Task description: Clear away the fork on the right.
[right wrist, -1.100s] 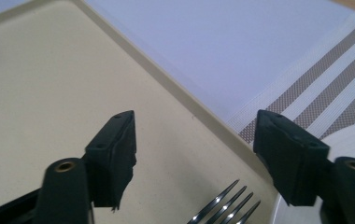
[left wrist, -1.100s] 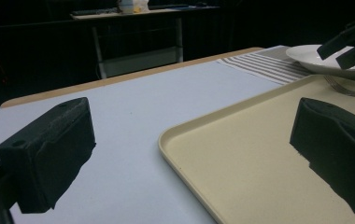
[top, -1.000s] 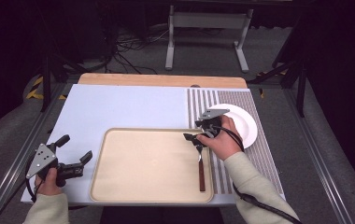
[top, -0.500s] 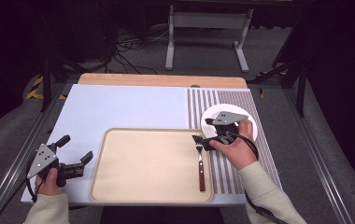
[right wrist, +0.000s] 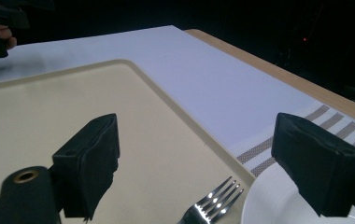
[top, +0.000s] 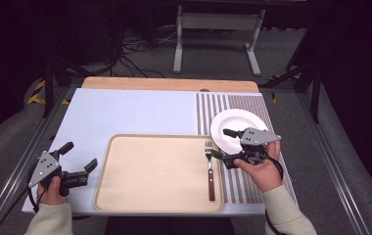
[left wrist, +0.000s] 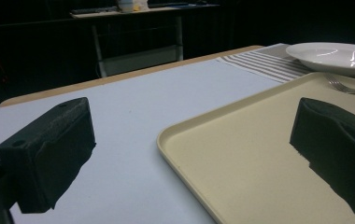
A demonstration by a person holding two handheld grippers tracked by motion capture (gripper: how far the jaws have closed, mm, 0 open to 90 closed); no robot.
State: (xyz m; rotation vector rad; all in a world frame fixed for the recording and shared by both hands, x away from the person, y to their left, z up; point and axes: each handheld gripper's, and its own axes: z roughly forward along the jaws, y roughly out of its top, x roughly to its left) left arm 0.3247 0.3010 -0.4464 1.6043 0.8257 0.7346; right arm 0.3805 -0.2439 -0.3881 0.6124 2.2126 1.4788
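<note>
High view: Right tool (top: 220, 143) held level over the near edge of the white plate (top: 245, 122), just beside the fork's tines. Jaws wide apart, just been opening, nothing between them. Fork (top: 210, 171) lying flat inside the right side of the beige tray (top: 150, 171), tines pointing away from the person, handle toward the near rim, free of any grip. Left tool (top: 80, 155) parked over the worktop (top: 135, 112) just left of the tray, jaws apart and empty. Plate resting on the striped mat (top: 243, 188), right of the tray.

Left gripper view: Both jaws spread over the tray's left rim, nothing held. Plate and fork tines visible well beyond.

Right gripper view: Open jaws bracketing the tray's far right corner, with the fork tines and the plate rim low between them, touching neither.

Assessment: Fork placement judged complete. Plate judged the likely next item. Calls for lowering one jaw under the plate rim, closing firmly, then lifting level over the tray's raised rim.

Obstructions: Fork close to the plate's near-left edge, liable to be nudged. Rest of the tray floor bare.
</note>
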